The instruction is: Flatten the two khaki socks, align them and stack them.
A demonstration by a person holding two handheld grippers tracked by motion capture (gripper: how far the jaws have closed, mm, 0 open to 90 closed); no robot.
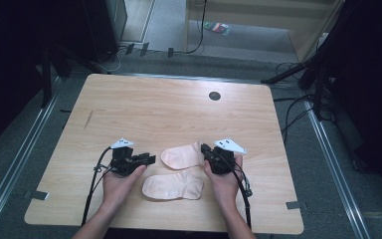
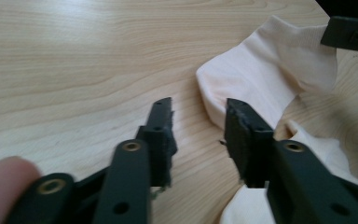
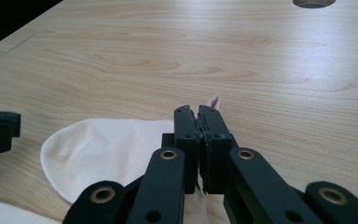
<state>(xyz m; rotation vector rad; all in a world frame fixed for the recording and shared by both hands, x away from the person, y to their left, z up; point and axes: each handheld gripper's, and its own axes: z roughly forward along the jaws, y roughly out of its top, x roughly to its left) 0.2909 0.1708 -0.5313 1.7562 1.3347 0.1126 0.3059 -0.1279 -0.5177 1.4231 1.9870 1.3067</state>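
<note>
Two pale pink socks lie on the wooden table (image 1: 154, 109). The upper sock (image 1: 181, 156) lies sideways with its toe to the left, and the lower sock (image 1: 171, 186) lies just in front of it. My right gripper (image 1: 205, 149) is shut on the upper sock's cuff end; in the right gripper view the jaws (image 3: 196, 109) meet, with fabric (image 3: 107, 149) running out to the left. My left gripper (image 1: 149, 159) is open, just left of that sock's toe. In the left gripper view its jaws (image 2: 198, 109) stand apart over bare wood, the toe (image 2: 261, 74) just beyond the right jaw.
A round cable hole (image 1: 214, 95) sits in the table's far half. Strips of tape (image 1: 36, 195) mark the table's near corners. Cables trail on the floor to the right (image 1: 293, 107). Dark equipment stands beyond the far edge.
</note>
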